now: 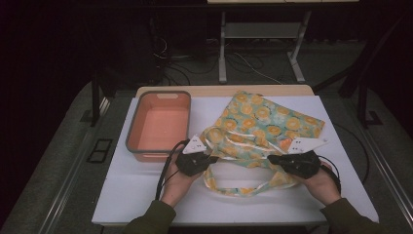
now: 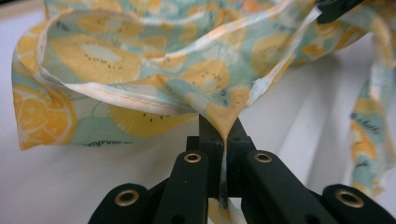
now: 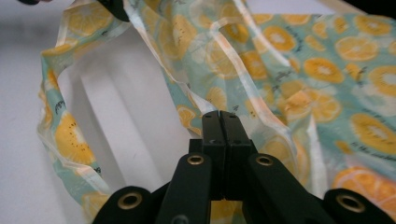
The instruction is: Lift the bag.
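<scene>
White board point(image 1: 146, 195) covered the table under me, smooth and matte, with a dark room and grey floor point(image 1: 58, 141) beyond it. Nearest to me, my sleeves and hands entered from the bottom edge of the high view. My left gripper point(image 1: 213, 158) was clamped on a fold of the fruit-print cloth bag point(image 1: 265, 119); in the left gripper view the thin fabric was pinched into a point between the black jaws point(image 2: 224, 140). My right gripper point(image 1: 269, 158) was clenched tight as well, with the bag's cloth lying round its tip point(image 3: 219, 122); I could not tell how much fabric sat between those jaws, since they hid it.

The bag lay on the middle and right of the board, just ahead of both grippers. It was soft, crumpled cotton, pale teal with orange and yellow citrus and kiwi slices and cream-edged hems. Its mouth was gathered and wrinkled between my grippers, and one long handle loop point(image 1: 243, 187) trailed back toward me on the board. The far body of the bag lay flatter, tilted like a diamond.

Left of the bag stood a rectangular salmon-coloured bin point(image 1: 160, 122) with a grey rim and rounded corners. Farther off, metal table legs point(image 1: 222, 48) and loose cables point(image 1: 180, 63) were dim and hard to make out.
</scene>
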The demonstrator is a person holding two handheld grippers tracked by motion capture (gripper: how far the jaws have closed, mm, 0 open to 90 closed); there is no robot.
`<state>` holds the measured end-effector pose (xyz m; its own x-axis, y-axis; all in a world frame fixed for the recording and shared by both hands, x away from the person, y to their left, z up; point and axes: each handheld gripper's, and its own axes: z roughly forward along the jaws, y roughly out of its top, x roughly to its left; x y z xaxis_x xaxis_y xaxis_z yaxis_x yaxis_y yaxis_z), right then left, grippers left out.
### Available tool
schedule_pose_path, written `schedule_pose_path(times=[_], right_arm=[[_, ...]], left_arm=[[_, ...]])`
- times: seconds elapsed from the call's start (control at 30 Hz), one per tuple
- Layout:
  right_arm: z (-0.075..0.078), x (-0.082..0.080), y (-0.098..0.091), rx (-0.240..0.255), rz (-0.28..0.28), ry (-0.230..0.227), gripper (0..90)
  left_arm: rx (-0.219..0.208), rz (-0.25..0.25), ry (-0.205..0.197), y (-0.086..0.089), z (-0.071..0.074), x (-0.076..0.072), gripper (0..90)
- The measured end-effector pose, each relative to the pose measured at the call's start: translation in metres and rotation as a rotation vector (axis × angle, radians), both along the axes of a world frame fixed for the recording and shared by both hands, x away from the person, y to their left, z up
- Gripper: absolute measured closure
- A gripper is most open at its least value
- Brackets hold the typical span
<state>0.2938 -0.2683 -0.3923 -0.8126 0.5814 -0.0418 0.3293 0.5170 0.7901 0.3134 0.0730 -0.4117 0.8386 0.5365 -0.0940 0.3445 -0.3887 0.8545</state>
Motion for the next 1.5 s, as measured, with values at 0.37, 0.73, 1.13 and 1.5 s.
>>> schedule_pose_path(times=[0.37,0.73,1.13,1.5], right_arm=[[0.028,0.026,-0.013,0.105,-0.092,-0.104,90.0],[0.046,0.039,-0.017,0.164,-0.132,-0.141,90.0],[0.010,0.044,-0.029,0.156,-0.135,0.021,80.1],[0.012,0.016,-0.040,0.231,-0.062,0.086,37.2]], left_arm=[[-0.114,0.010,-0.116,-0.007,0.033,0.010,89.2],[-0.180,0.026,-0.120,-0.007,0.044,0.017,88.8],[-0.087,0.041,-0.017,0.008,0.019,0.015,49.5],[-0.051,0.005,-0.005,0.041,0.015,-0.017,21.0]])
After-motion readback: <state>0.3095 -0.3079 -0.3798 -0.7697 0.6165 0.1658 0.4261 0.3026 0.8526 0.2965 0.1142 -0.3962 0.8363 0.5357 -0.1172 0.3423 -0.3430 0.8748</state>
